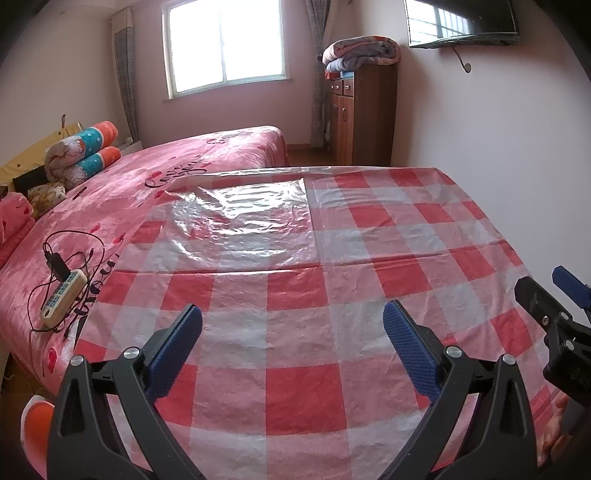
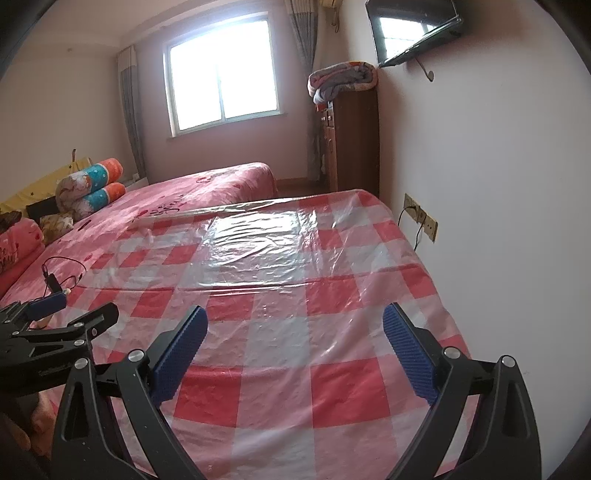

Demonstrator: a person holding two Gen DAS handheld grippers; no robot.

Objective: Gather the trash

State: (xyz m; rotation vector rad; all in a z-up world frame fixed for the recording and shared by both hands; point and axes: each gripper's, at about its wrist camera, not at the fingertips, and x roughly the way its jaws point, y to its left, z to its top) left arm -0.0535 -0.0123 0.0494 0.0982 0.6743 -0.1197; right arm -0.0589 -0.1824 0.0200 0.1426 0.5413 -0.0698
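No obvious trash shows in either view, so the main risk is grabbing the wrong thing: the only loose-looking item on the surface [image 1: 295, 387] is a clear plastic sheet [image 1: 243, 225] lying flat over the far-middle of the red/white checked cover [image 1: 406, 229], w/ glare on it, & I can't tell if that's the trash or just part of the covering. Pinching it could drag the whole cover, since both look thin & crinkly. Left tool [image 1: 291, 349] is spread wide, nothing between the blue pads; right tool [image 2: 293, 350] same, wide & empty. They hover close side by side over the near edge, each visible in the other's view, so a quick reach could knock them together. To the left the bed [image 1: 122, 192], pink w/ heart print, sits against the surface; a power strip [image 1: 62, 297] w/ charger & tangled black cables lies on it near the left tool, a snag hazard. Room: bright window [image 1: 225, 40] at the back, wood cabinet [image 1: 364, 114] w/ folded blankets on top, wall TV [image 1: 461, 20] up right, wall socket [image 2: 421, 218] w/ a cord by the surface's right edge.
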